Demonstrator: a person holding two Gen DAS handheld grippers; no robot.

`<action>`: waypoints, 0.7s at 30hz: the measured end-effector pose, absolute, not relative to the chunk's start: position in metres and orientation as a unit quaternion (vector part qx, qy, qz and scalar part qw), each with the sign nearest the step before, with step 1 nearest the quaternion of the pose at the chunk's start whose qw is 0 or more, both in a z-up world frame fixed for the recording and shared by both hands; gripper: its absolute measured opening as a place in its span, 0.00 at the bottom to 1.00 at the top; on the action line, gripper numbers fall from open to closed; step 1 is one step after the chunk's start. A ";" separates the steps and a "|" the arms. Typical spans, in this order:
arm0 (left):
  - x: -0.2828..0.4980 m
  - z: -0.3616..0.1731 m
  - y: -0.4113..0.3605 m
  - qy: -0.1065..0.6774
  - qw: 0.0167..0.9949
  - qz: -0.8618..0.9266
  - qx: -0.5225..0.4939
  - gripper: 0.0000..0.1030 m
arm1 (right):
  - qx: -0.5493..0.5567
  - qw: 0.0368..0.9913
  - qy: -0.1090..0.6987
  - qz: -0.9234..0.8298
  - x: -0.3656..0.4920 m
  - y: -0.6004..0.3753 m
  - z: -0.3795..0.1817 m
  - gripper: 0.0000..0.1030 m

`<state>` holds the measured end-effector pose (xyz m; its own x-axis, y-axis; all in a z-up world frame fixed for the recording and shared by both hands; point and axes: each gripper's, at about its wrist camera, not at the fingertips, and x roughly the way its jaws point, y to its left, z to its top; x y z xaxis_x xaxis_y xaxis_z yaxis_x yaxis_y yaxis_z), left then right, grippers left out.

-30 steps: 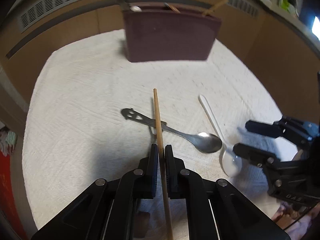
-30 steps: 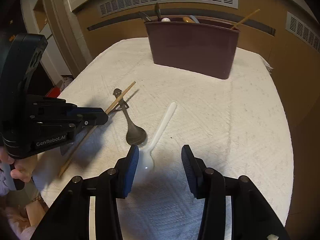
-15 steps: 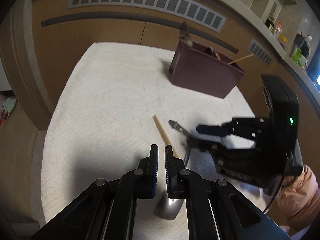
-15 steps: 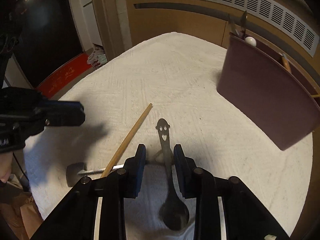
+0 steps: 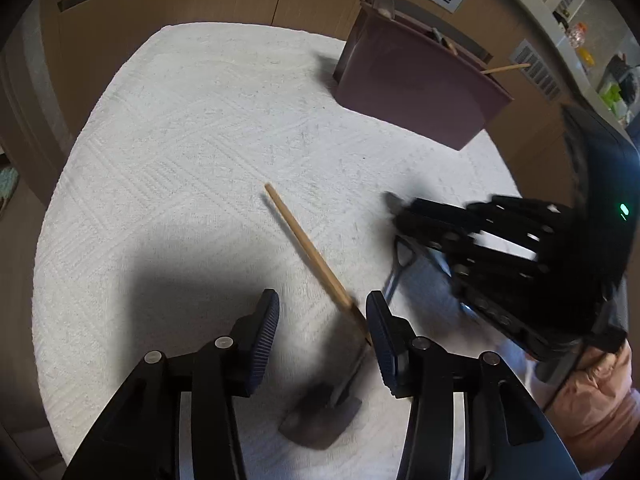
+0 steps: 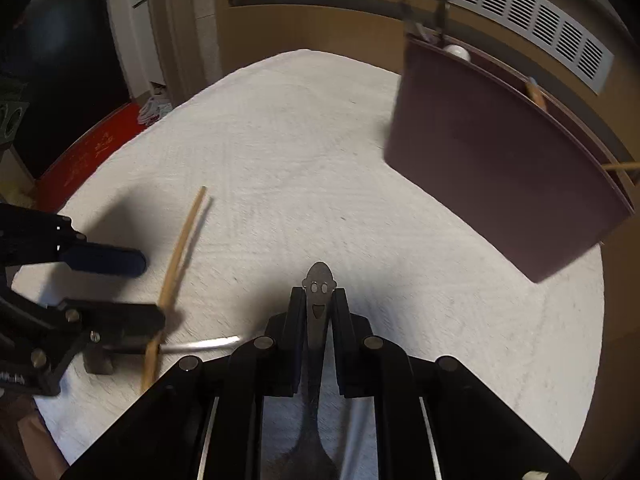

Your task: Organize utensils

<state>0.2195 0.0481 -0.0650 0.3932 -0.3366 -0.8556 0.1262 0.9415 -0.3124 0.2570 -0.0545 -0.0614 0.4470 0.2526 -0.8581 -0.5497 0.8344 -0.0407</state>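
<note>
My right gripper point(image 6: 316, 308) is shut on the handle of a metal spoon with a smiley face point(image 6: 318, 292), held above the cloth. It also shows in the left wrist view point(image 5: 412, 220), blurred. My left gripper point(image 5: 322, 316) is open above a wooden chopstick point(image 5: 308, 250) and a small metal spatula point(image 5: 320, 416) that lie crossed on the white cloth; the chopstick's near end lies between its fingers. From the right wrist view the chopstick point(image 6: 180, 248) and my left gripper point(image 6: 136, 292) are at the left. A maroon utensil holder point(image 5: 416, 84) point(image 6: 500, 168) stands at the back with several utensils in it.
A white textured cloth point(image 5: 180, 140) covers the round table. Wooden panels with vent grilles point(image 6: 440, 12) run behind the holder. A red mat point(image 6: 92, 148) lies on the floor off the left edge.
My left gripper has opened and let go of the chopstick, which now lies on the cloth. My right gripper closed on the smiley spoon and lifted it.
</note>
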 end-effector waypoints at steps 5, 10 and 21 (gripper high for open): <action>0.243 -0.065 0.025 0.533 0.834 -0.134 -0.056 0.45 | -0.114 0.852 0.462 0.217 0.243 -0.098 -0.051 0.11; 0.259 -0.065 0.003 0.514 0.848 -0.127 0.003 0.30 | -0.074 0.872 0.446 0.189 0.223 -0.137 -0.033 0.18; 0.225 -0.043 0.001 0.461 0.870 -0.174 -0.018 0.06 | -0.005 0.865 0.476 0.160 0.191 -0.161 -0.050 0.33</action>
